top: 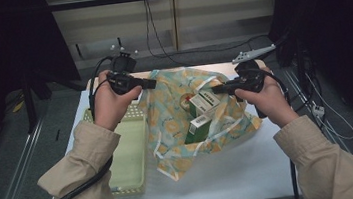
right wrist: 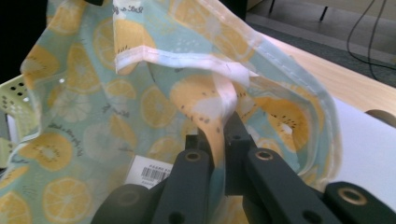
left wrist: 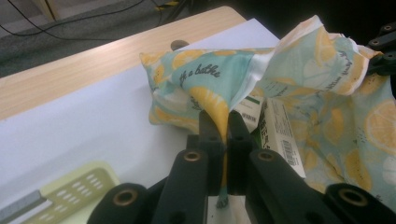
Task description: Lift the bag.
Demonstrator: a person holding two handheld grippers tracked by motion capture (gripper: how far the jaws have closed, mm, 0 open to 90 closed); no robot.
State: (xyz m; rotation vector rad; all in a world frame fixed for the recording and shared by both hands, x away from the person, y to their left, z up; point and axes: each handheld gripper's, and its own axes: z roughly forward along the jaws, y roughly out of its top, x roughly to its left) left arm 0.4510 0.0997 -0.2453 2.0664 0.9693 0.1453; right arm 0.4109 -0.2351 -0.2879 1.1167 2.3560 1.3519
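Fruit-print cloth bag [top: 187,123] held open on the table [top: 252,166] by both claws.

Its rim is clamped on one side by the left claw [left wrist: 223,133] and on the other by the right claw [right wrist: 223,128]; green-and-white boxes [top: 201,114] are seen inside, with a pale green tray [top: 130,155] lying just beside.

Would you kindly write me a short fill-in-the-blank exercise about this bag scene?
1. The left gripper is shut on the ____ of the bag.
2. The bag's print shows slices of ____.
3. Inside the bag stand green and white ____.
4. Left of the bag lies a pale green ____.

Missing words: fabric; lemon; boxes; tray
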